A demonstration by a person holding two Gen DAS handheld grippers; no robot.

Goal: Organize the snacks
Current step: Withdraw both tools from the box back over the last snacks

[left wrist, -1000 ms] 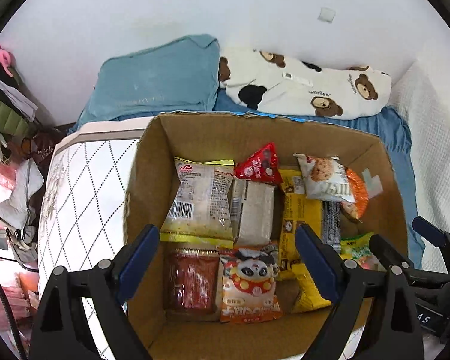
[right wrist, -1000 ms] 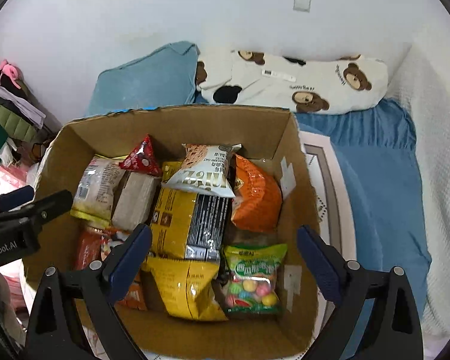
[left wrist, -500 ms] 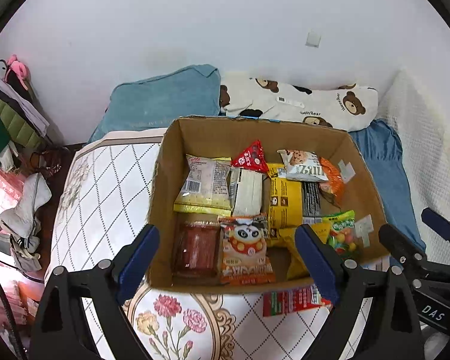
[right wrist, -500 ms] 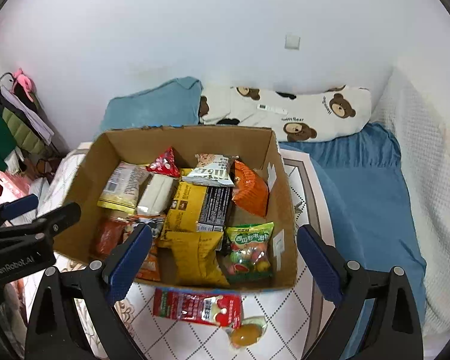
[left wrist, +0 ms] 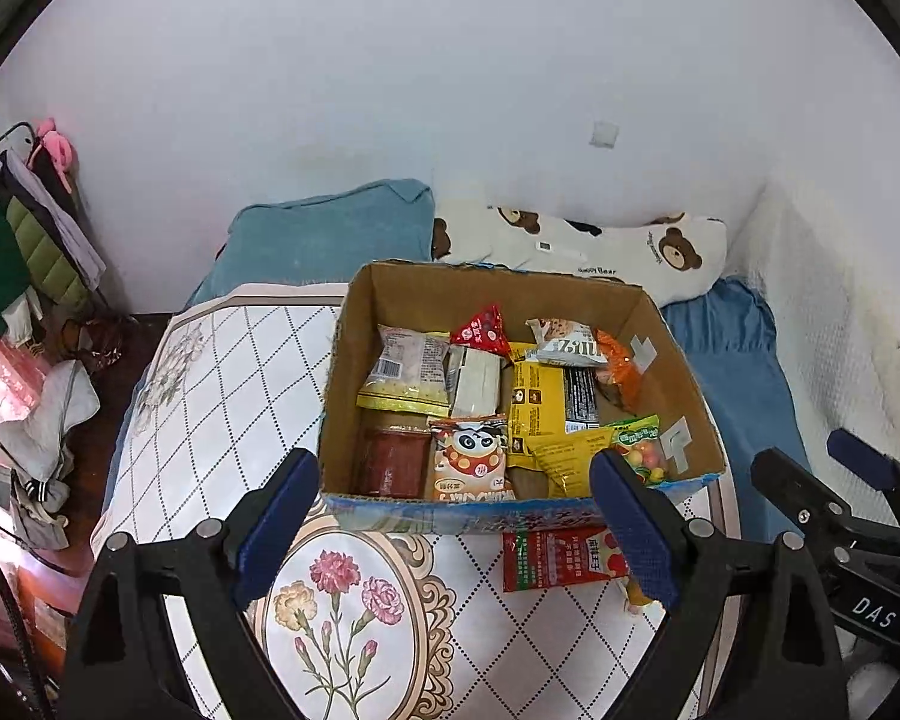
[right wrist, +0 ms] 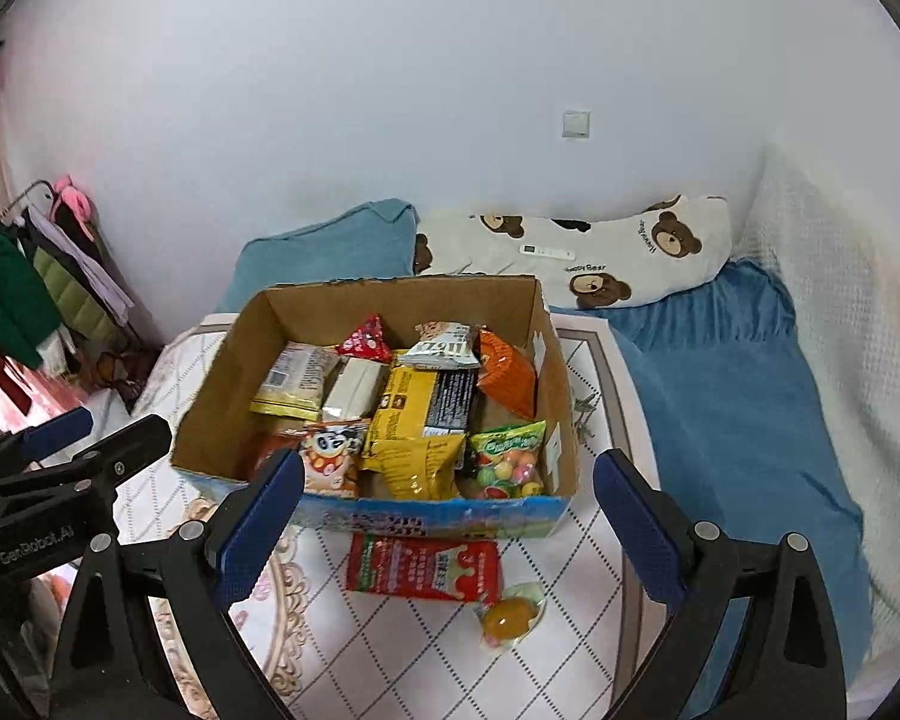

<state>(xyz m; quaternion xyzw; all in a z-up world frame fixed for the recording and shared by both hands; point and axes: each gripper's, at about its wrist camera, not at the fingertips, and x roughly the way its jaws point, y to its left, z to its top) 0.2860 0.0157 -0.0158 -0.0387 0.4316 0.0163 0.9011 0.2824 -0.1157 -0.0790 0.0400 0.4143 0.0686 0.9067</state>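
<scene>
An open cardboard box [left wrist: 681, 372] [right wrist: 222, 384] stands on the quilted bed cover, filled with several snack packs. Among them are a panda pack [left wrist: 471, 459], a yellow bag [right wrist: 414, 450] and a green candy bag [right wrist: 507, 456]. A red flat pack [right wrist: 423, 564] [left wrist: 555, 558] lies on the cover in front of the box, with a small orange jelly cup [right wrist: 507, 618] beside it. My left gripper [left wrist: 453, 531] is open and empty, held back in front of the box. My right gripper [right wrist: 450, 531] is open and empty, above the red pack.
A blue pillow [left wrist: 330, 234] and a bear-print pillow [right wrist: 600, 258] lie behind the box by the white wall. A blue sheet [right wrist: 720, 396] runs to the right. Clothes hang on a rack [right wrist: 36, 282] at the left, past the bed edge.
Both grippers have pulled back and up from over the box. The whole box, the red pack and the jelly cup in front of it have come into view.
</scene>
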